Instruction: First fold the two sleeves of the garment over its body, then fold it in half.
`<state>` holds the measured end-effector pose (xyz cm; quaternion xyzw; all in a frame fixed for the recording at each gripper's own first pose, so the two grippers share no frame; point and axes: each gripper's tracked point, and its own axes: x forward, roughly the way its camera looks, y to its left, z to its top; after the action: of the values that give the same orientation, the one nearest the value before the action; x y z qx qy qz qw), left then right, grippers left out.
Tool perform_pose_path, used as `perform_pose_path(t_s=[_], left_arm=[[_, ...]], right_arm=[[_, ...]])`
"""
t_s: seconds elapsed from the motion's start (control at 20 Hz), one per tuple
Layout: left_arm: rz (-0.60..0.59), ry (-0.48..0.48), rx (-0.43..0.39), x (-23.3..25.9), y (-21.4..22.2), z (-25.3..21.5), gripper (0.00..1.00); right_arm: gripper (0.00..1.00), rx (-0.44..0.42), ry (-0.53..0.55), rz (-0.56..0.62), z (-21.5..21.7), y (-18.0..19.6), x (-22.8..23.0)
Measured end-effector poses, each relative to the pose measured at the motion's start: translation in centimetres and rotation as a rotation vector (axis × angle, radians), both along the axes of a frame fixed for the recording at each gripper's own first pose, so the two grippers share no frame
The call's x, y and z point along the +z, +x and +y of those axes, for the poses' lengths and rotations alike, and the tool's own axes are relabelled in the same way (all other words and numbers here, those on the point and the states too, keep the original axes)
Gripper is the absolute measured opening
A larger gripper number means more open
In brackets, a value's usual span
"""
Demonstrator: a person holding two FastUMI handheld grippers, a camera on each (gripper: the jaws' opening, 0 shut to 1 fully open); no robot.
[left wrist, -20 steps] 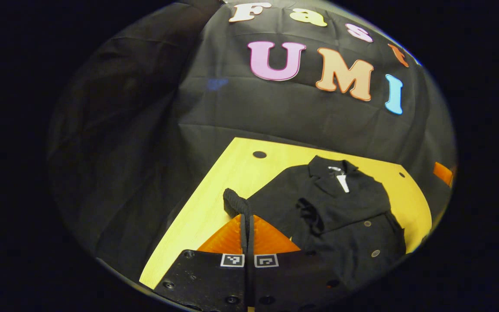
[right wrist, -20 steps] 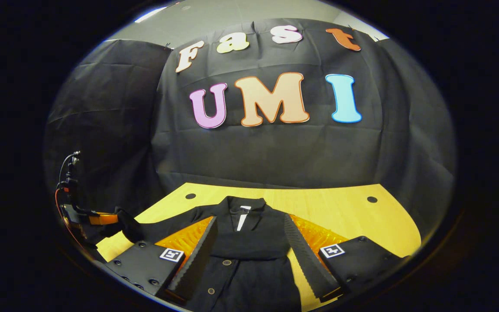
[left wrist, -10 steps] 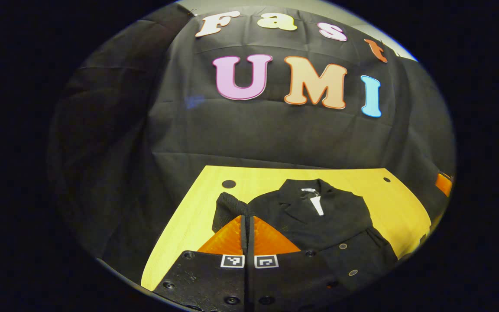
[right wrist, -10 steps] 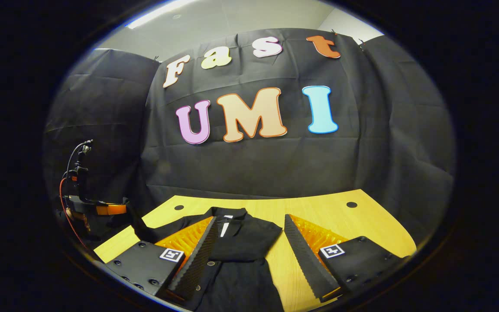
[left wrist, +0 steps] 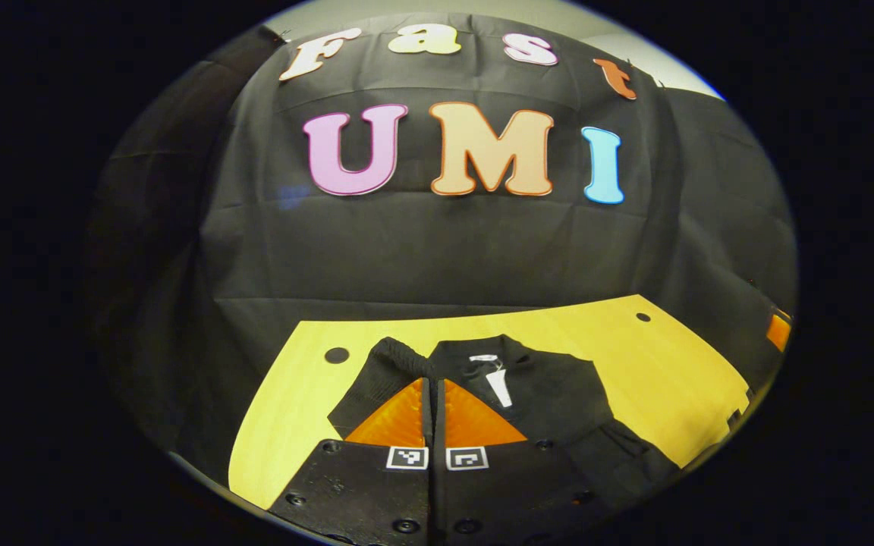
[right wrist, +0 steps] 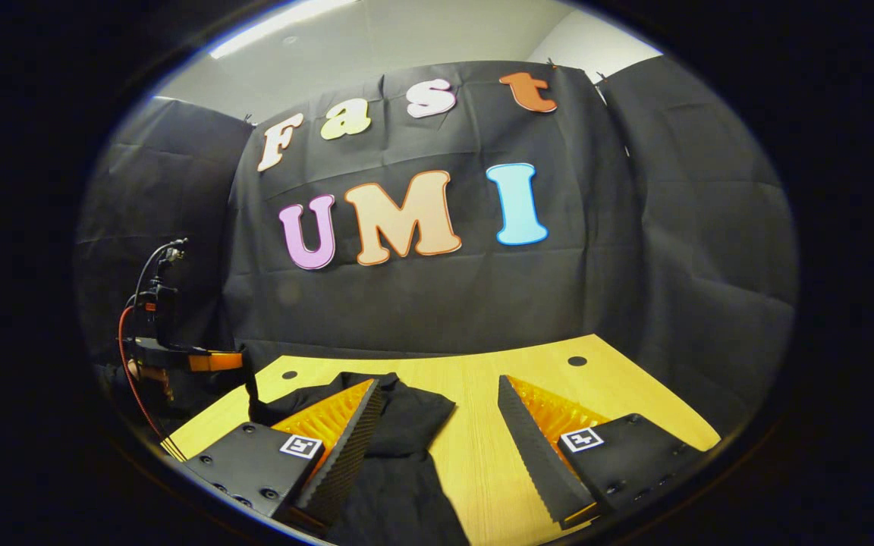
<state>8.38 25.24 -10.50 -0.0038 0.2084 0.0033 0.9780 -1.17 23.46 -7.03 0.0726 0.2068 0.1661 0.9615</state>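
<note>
Jaws of the left gripper (left wrist: 433, 375) are pressed together on a sleeve (left wrist: 376, 379) of the black garment (left wrist: 551, 394), the ribbed cuff bunched at their tips and lifted off the bench (left wrist: 285, 425). In the left gripper view, the pinched sleeve hangs just left of the garment's collar, over the left part of the body, while the rest of the garment lies flat on the yellow wooden bench. A white tag (left wrist: 496, 385) shows inside the collar, and small round buttons sit on the front near the lower right of the gripper body. Two dark round holes (left wrist: 337, 355) mark the bench top, one near the left edge and one far back on the right.

The right gripper (right wrist: 437, 409) has its jaws wide apart and holds nothing. In the right gripper view its left finger (right wrist: 346, 447) lies over the black fabric (right wrist: 407, 455), and its right finger (right wrist: 536, 447) is above bare wood, apart from the cloth. Whether the left finger touches the fabric cannot be told. Farther off at the left of that view, the other gripper (right wrist: 213, 362) shows near the bench's corner, with a red cable (right wrist: 130, 371) looping from it and dark cloth hanging at its tip.
</note>
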Motion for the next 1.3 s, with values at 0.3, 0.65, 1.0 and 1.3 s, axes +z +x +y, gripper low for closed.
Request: perform_pose_path(t_s=[0.3, 0.65, 1.0, 1.3], left_arm=[[-0.003, 0.004, -0.085, 0.3, 3.3, -5.4, 0.0], [0.011, 0.0, -0.182, -0.1, 6.0, -12.0, 0.0], [0.09, 0.0, -0.196, -3.0, 7.2, -15.6, 0.0], [0.133, 0.018, -0.184, -4.9, 7.0, -18.1, 0.0]], right_arm=[[0.98, -0.055, -0.003, -0.029, -3.1, -0.3, 0.8], [0.97, -0.135, 0.004, -0.027, -7.5, -1.2, 0.6], [0.93, -0.208, -0.011, -0.019, -11.7, -2.4, 0.3], [0.97, -0.24, -0.007, 0.002, -14.2, -3.2, -0.4]])
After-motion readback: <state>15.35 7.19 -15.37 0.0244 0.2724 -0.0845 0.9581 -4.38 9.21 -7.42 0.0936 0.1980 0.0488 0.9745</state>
